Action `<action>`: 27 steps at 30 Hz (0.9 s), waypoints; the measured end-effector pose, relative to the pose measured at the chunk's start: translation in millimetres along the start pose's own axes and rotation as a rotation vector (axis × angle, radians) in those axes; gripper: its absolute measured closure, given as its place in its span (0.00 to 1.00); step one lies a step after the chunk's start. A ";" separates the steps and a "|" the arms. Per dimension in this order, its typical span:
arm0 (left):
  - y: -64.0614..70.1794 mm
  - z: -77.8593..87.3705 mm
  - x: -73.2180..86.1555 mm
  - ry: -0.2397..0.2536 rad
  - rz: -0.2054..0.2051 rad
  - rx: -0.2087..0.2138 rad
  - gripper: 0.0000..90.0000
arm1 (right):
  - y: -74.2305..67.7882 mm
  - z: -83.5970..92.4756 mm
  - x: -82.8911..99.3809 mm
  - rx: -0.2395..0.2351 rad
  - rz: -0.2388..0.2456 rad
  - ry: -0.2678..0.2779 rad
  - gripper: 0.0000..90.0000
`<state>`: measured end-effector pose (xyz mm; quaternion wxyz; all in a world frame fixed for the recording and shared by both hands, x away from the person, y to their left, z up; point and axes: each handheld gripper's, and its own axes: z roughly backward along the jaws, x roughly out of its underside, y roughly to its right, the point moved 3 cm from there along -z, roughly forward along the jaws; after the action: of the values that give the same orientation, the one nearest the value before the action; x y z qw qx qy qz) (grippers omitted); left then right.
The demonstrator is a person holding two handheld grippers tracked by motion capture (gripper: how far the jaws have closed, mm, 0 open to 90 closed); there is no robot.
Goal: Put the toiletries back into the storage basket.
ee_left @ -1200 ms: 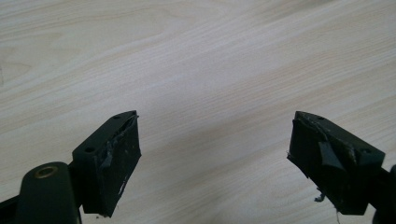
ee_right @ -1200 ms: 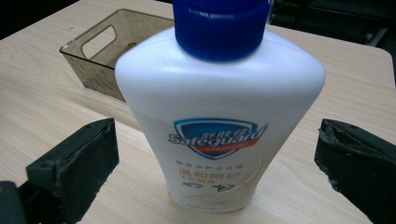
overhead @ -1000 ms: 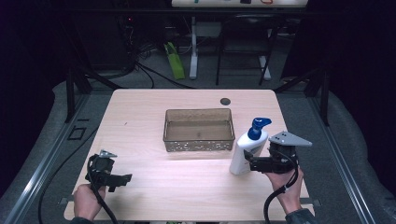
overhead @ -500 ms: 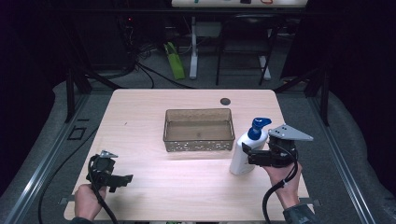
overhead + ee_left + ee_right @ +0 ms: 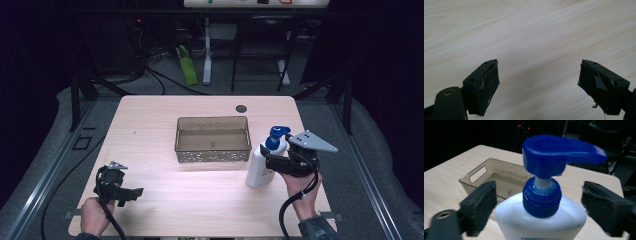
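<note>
A white pump bottle (image 5: 259,170) with a blue pump head (image 5: 559,151) stands upright on the right part of the wooden table (image 5: 200,200). My right gripper (image 5: 267,161) reaches it from the right, one jaw on each side of the bottle's shoulder (image 5: 541,222). Its jaws have just been closing around the bottle; the pads (image 5: 482,206) stand close to its sides and are blurred, and I see no firm press. My left gripper (image 5: 131,191) rests low at the table's front left, open, with bare wood between its pads (image 5: 487,86).
A translucent brown basket (image 5: 212,150) with handle slots (image 5: 477,173) sits mid-table, just left of and behind the bottle. A small black round disc (image 5: 241,108) lies near the far edge. Table legs and cables stand on the dark floor beyond.
The right gripper has edged left so its jaws now flank the bottle, and they have narrowed. The left gripper and the basket have kept still.
</note>
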<state>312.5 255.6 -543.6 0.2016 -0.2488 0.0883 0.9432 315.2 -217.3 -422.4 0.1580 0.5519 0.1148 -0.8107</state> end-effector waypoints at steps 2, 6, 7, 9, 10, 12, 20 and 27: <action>0.4 -0.3 -0.2 -0.001 0.001 0.000 0.18 | 0.7 1.8 -1.3 0.015 -0.004 0.026 0.24; 1.0 -1.1 -0.1 -0.008 0.000 0.005 0.18 | 0.7 2.7 -2.5 0.025 -0.005 0.046 0.33; 1.0 -1.1 -0.1 -0.008 0.000 0.005 0.18 | 0.8 2.9 -2.8 0.025 -0.004 0.047 0.35; 1.1 -1.5 -0.1 -0.009 0.002 0.006 0.18 | 1.0 2.9 -3.3 0.030 -0.005 0.048 0.37; 1.0 -1.5 -0.1 -0.009 0.000 0.005 0.18 | 1.3 3.4 -3.7 0.027 -0.006 0.058 0.38; 1.1 -1.5 -0.2 -0.008 0.001 0.006 0.18 | -0.1 4.1 -4.0 0.025 -0.005 0.070 0.42; 1.3 -1.6 -0.6 -0.008 0.000 0.007 0.18 | 0.2 5.9 -4.6 0.016 -0.025 0.122 0.54; 1.1 -1.5 -0.7 -0.011 0.001 0.008 0.18 | -2.6 3.1 -2.4 0.009 -0.026 0.138 0.60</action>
<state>313.2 254.0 -544.4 0.2028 -0.2428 0.0912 0.9443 312.3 -215.7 -418.9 0.1368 0.6057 0.1289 -0.7731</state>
